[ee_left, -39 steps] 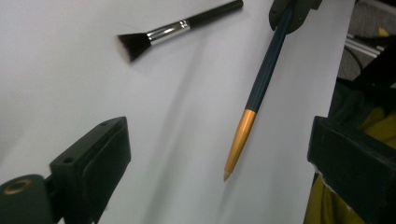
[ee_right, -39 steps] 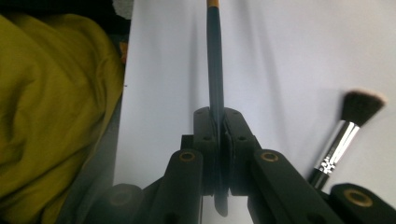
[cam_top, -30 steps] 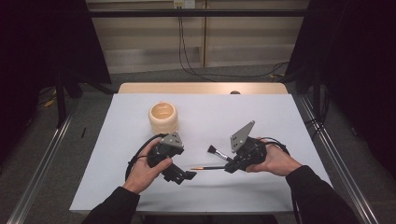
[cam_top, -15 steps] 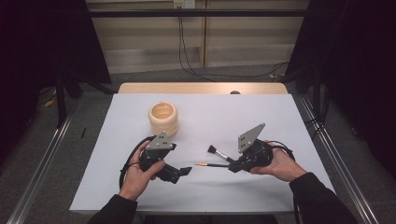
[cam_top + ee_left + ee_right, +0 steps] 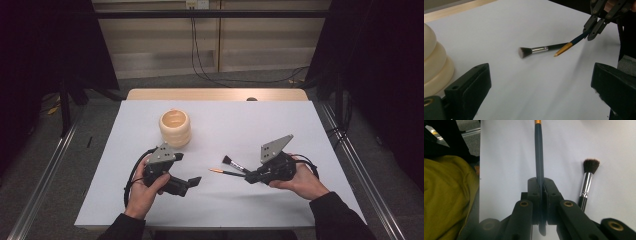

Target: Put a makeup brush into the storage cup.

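Right tool [image 5: 251, 178] sat at the lower right of the high view, clenched on a dark-handled brush [image 5: 539, 157] with an orange band and pale tip. In the right gripper view its two black jaws pressed together on that handle, which ran straight up the middle of the frame. Just right of the jaws lay a makeup brush [image 5: 587, 181] with a silver ferrule and dark bristles, flat on the white table [image 5: 280, 120]. Left tool [image 5: 192, 182] was at the lower left of the high view, released, its jaws standing wide apart with nothing between them. In the left gripper view both brushes lay at centre frame, crossing near the orange band. A ribbed cream cup [image 5: 175, 127] stood upright at upper left, well apart from the brushes.
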`<state>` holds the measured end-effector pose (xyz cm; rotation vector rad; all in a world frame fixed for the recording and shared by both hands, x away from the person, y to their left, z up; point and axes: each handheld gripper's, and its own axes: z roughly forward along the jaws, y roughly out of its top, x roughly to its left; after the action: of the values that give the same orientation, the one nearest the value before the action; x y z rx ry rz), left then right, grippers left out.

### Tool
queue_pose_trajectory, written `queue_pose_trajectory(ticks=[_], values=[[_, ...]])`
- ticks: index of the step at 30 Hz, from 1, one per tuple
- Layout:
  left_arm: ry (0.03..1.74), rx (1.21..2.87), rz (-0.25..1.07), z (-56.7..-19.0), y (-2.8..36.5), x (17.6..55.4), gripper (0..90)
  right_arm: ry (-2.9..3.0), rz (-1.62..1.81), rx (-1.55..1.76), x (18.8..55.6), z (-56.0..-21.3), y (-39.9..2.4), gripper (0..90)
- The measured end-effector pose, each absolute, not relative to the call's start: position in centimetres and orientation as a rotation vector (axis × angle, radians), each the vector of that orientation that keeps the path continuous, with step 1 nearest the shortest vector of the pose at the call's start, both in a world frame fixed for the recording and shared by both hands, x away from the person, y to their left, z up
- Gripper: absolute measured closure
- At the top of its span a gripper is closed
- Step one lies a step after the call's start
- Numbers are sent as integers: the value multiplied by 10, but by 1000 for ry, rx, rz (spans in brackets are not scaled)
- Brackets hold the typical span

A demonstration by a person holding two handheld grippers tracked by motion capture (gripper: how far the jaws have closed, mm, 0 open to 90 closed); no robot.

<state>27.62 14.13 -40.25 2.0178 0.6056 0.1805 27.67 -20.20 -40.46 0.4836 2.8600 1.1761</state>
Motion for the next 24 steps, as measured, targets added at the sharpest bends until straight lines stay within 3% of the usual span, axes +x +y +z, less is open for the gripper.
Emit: queue_pose_trajectory(ticks=[24], values=[[605,1971,191,-398,140,271,24,2657,1466,561,270,-410,-210,850]])
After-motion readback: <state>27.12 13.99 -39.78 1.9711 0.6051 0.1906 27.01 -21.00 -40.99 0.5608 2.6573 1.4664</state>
